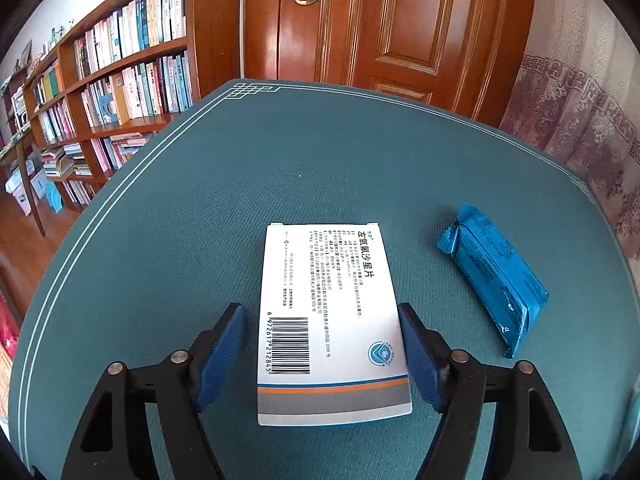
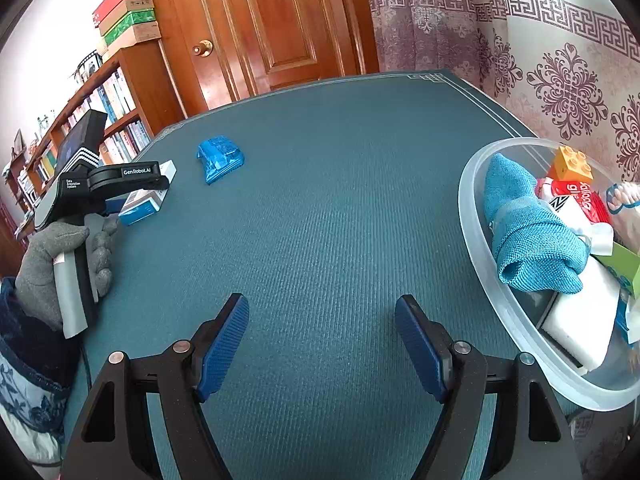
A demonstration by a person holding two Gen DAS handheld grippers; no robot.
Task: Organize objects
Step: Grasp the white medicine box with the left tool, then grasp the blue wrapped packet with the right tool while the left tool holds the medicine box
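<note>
A white medicine box (image 1: 328, 320) with a barcode lies flat on the teal table mat (image 1: 240, 200). My left gripper (image 1: 323, 352) is open, with a blue pad on each side of the box's near end, not clamped. A blue foil packet (image 1: 494, 276) lies to the right of the box. In the right wrist view my right gripper (image 2: 322, 344) is open and empty above bare mat. That view shows the left gripper's body (image 2: 120, 180) over the medicine box (image 2: 146, 200) at far left, and the blue packet (image 2: 219, 158) beyond it.
A clear plastic bowl (image 2: 500, 296) at the right table edge holds a teal cloth (image 2: 528, 232), an orange brick (image 2: 570, 166), a white sponge and packets. A bookshelf (image 1: 112, 92) stands left, a wooden door (image 1: 400, 20) behind, a curtain (image 2: 560, 80) right.
</note>
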